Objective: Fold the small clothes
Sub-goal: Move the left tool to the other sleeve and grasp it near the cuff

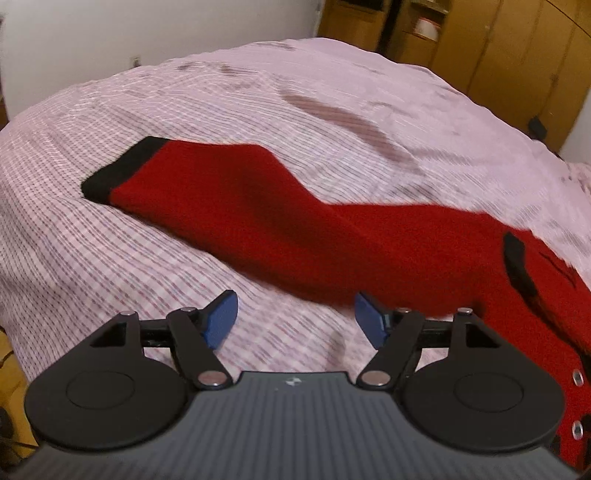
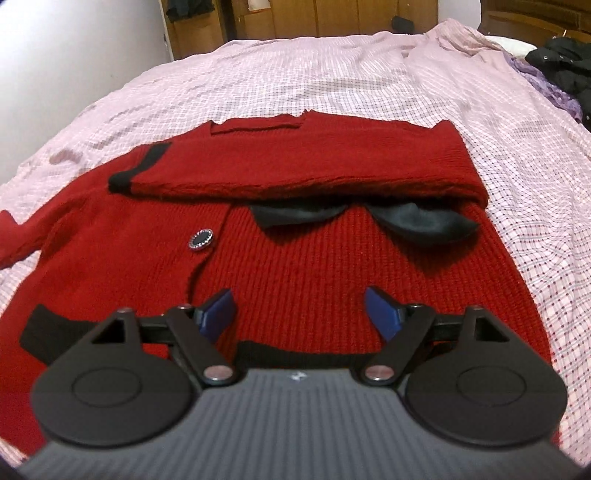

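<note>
A small red knit cardigan (image 2: pixel 314 266) with black trim lies flat on the bed. One sleeve (image 2: pixel 295 170) is folded across its chest, black cuff (image 2: pixel 123 182) to the left. A black collar (image 2: pixel 369 219) and a round button (image 2: pixel 201 239) show below that sleeve. In the left wrist view the other sleeve (image 1: pixel 258 206) lies stretched out to the left, ending in a black cuff (image 1: pixel 118 170). My left gripper (image 1: pixel 295 321) is open and empty, just short of that sleeve's near edge. My right gripper (image 2: pixel 300 314) is open and empty above the cardigan's lower front, near the black hem (image 2: pixel 295 354).
The bed has a pink checked sheet (image 2: pixel 369 81) with wrinkles. Dark and purple clothes (image 2: pixel 561 74) are piled at the far right of the bed. Wooden wardrobes (image 1: pixel 480 40) stand beyond the bed, a white wall (image 1: pixel 147 29) to the left.
</note>
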A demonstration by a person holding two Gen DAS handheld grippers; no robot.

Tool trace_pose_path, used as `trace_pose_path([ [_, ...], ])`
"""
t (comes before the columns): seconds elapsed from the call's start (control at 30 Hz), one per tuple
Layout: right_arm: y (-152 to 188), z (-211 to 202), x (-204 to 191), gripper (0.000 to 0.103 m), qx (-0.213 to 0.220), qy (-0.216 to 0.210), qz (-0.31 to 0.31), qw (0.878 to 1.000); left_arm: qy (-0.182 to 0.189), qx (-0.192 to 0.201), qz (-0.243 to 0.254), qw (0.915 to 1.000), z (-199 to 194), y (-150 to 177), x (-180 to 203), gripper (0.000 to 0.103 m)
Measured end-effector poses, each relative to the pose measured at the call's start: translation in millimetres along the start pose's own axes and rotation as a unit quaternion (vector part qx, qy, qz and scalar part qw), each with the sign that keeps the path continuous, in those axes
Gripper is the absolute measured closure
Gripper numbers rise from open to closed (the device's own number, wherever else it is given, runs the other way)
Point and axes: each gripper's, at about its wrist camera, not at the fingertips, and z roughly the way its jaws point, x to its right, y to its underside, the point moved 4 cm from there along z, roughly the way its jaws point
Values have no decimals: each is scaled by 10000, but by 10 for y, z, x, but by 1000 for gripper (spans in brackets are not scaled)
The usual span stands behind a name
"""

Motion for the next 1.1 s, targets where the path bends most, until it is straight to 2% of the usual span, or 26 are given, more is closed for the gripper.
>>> trace_pose_path([
  [0.37, 32, 25, -16, 20, 74, -9, -57, 10000, -175, 8, -693, 9974, 357, -293, -286, 27],
  [0.47, 43, 28, -30, 18, 95, -6, -83, 9999, -240, -6, -674, 9974, 460, -317, -285, 26],
  [0.73, 69, 31, -67, 16, 145, 104, -181, 9997, -323, 3, -558, 9979, 656, -362, -265, 16],
  [0.93, 69, 33, -71, 15, 154, 111, -179, 9997, -340, 81, -624, 9974, 798, -443, -280, 16],
  [1.1, 72, 41, -77, 15, 155, 99, -166, 9997, -490, 99, -494, 9975, 844, -463, -232, 17],
])
